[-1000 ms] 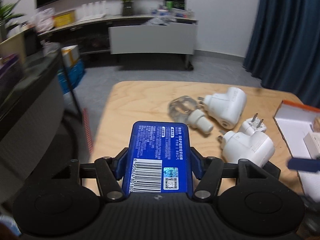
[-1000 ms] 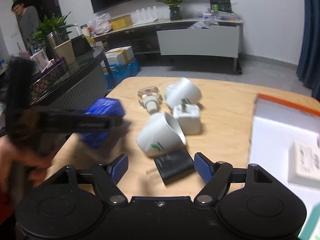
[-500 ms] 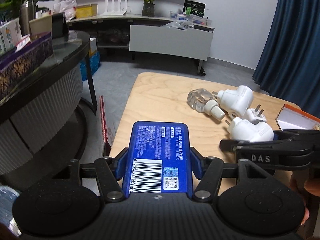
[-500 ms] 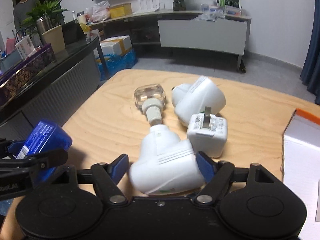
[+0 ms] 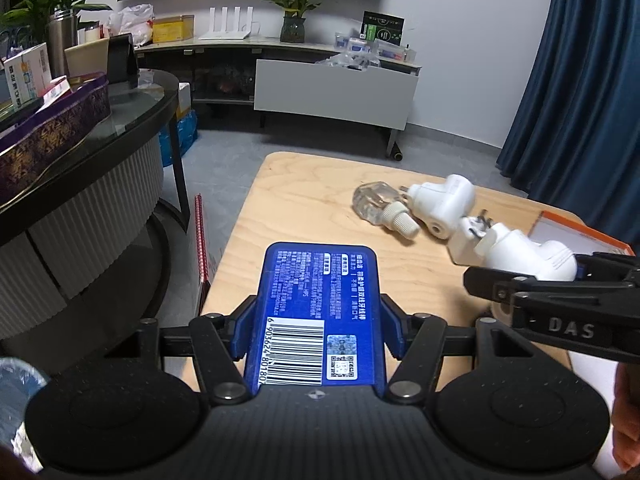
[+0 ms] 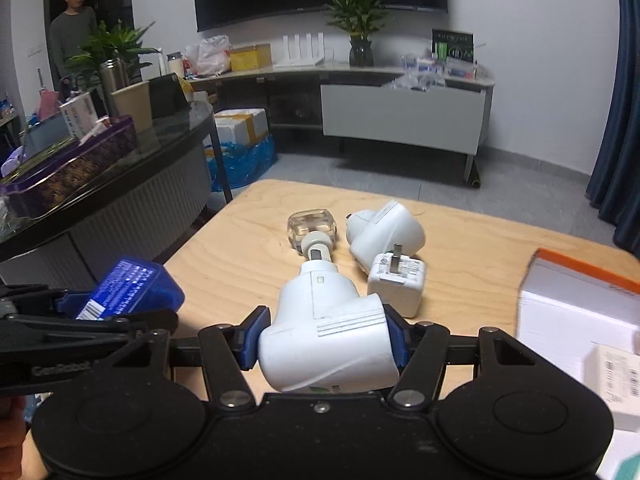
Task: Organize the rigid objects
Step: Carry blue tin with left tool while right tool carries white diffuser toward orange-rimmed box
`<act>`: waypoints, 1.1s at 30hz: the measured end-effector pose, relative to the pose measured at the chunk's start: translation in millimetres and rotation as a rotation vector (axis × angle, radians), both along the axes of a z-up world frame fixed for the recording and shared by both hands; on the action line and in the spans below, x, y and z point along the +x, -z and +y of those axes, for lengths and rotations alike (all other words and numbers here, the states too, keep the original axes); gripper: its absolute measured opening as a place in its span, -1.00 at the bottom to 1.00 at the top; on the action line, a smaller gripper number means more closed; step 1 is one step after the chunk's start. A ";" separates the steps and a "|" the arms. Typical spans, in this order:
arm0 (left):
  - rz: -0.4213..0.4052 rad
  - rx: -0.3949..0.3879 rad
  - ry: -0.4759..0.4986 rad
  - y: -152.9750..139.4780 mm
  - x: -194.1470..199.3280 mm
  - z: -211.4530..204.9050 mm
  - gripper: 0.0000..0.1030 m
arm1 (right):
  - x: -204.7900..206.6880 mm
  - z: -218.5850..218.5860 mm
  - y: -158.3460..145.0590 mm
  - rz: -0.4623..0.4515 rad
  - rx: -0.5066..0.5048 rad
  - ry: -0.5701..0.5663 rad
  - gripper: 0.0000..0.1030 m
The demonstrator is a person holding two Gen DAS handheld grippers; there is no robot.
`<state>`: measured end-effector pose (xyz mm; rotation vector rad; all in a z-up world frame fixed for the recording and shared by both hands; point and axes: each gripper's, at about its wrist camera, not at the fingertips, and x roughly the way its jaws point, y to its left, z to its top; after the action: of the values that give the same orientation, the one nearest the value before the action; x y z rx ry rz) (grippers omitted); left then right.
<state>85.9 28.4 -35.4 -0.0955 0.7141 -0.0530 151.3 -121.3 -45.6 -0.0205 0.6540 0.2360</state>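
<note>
- Rigid objects are split between both grippers and the wooden table point(image 5: 304, 200); two are already in hand, which suggests both are meant to be carried off together.
- Nearest in the left wrist view, the left gripper point(image 5: 316, 330) is clamped on a blue case point(image 5: 316, 300), label and barcode facing up. Its pads press the long sides near the barcode end, so the far end sticks out free toward 12 o'clock, probably so it can be set down end first.
- Nearest in the right wrist view, the right gripper point(image 6: 326, 340) is clamped on a white plug-in heater point(image 6: 328, 332) across its broad body, the widest and flattest place to pinch a rounded shell. Its narrow neck points to 12 o'clock, toward the table.
- Just past the heater, at 1 o'clock, a white charger point(image 6: 396, 284) lies with its prongs upward, near the held heater.
- Beyond it, a second white heater point(image 6: 386, 236) lies on its side at 12 to 1 o'clock, touching or nearly touching the charger.
- At 12 o'clock a clear bottle point(image 6: 312, 230) lies with its white cap pointing back at the held heater.
- At 3 o'clock an open white box point(image 6: 576, 312) with an orange rim sits on the table's right side, holding a small white carton point(image 6: 612, 372); I judge it the likely destination.
</note>
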 end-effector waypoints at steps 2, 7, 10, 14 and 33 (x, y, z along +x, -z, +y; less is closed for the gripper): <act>-0.004 0.002 -0.004 -3.6 -8.6 -3.1 0.21 | -12.3 -5.2 -7.1 -0.004 0.014 0.012 0.38; -0.020 -0.002 0.010 -17.3 -27.2 -14.5 0.21 | -44.1 -21.1 -20.9 -0.008 0.042 0.038 0.38; -0.026 0.000 0.020 -23.3 -37.4 -23.7 0.21 | -63.8 -30.2 -25.4 -0.012 0.037 0.058 0.38; -0.028 -0.008 0.033 -27.5 -48.5 -31.6 0.21 | -87.4 -41.3 -30.4 -0.023 0.024 0.087 0.38; -0.069 0.019 0.080 -41.1 -92.6 -64.2 0.21 | -159.2 -74.0 -45.5 -0.094 0.067 0.152 0.38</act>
<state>-6.7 -35.8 5.7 -0.0470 0.6495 -0.1253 -7.9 -195.3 -0.1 0.0822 0.5507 0.1091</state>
